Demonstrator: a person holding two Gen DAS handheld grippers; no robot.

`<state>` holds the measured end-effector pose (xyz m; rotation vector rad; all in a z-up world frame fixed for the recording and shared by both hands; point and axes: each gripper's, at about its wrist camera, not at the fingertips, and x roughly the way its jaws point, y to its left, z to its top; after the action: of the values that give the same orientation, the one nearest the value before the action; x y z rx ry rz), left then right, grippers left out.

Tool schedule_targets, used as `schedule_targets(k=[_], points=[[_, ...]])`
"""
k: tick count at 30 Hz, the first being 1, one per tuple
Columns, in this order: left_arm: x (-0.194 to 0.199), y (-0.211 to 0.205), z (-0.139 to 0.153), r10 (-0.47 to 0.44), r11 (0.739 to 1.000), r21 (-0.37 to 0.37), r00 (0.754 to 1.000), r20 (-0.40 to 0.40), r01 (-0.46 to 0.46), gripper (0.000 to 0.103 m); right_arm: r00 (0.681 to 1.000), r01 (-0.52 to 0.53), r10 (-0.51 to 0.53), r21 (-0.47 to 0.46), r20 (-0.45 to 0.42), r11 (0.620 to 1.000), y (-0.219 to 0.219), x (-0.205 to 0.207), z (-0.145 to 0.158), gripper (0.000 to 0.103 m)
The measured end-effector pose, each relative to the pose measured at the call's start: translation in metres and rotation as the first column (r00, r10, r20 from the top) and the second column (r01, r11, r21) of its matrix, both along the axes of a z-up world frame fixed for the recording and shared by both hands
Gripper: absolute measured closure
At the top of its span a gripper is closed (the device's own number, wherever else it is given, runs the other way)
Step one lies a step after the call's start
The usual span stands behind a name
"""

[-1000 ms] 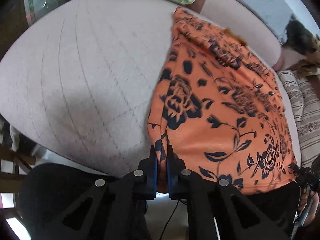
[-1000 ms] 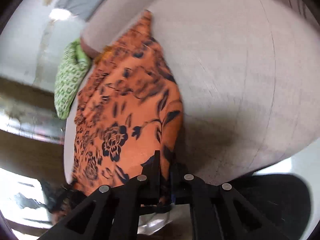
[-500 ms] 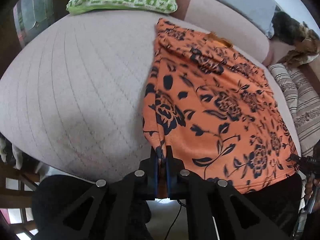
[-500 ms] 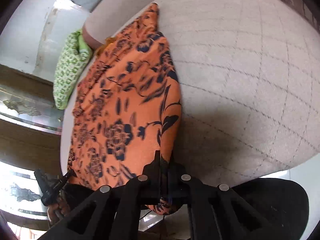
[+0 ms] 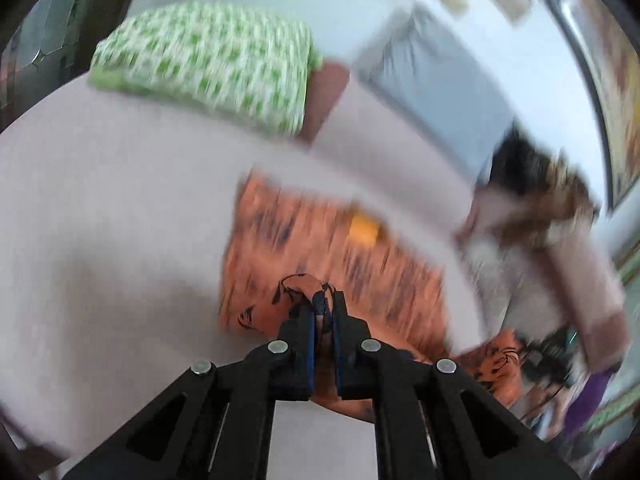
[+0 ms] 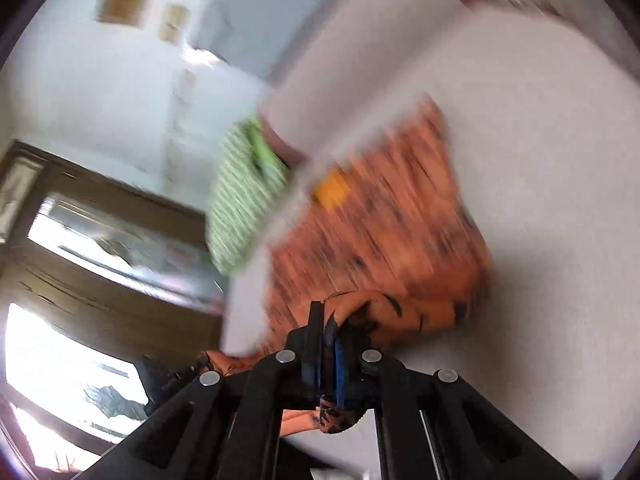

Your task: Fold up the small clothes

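Both clenched on hem corners: left gripper, right gripper; orange floral garment, frame centre, looked soft, light, floppy; best gripped at corners

Both grippers lift the near hem and carry it toward the far end

A second ago the orange floral garment lay stretched out long across the pale bed, its near edge hanging off the near side. Now the left gripper and the right gripper have risen and swung toward the far end, each with a corner pinched. The near edge curls up off the bed, so the cloth left lying flat looks shorter. The green checked pillow and the far wall have come into fuller view, streaked with blur.
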<state>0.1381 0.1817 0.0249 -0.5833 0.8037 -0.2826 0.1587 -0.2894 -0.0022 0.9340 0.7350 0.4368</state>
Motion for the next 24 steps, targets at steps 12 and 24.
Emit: schedule_targets(k=[12, 24], points=[[0.126, 0.036, -0.104, 0.253, 0.941, 0.263, 0.959, -0.129, -0.213, 0.024, 0.988, 0.055, -0.101, -0.352, -0.114, 0.934, 0.011, 0.097, -0.081, 0.016], [0.108, -0.056, -0.132, -0.072, 0.907, 0.391, 0.971, -0.227, 0.158, 0.088, 0.949, -0.2, 0.078, -0.395, -0.304, 0.897, 0.058, 0.123, -0.114, 0.079]])
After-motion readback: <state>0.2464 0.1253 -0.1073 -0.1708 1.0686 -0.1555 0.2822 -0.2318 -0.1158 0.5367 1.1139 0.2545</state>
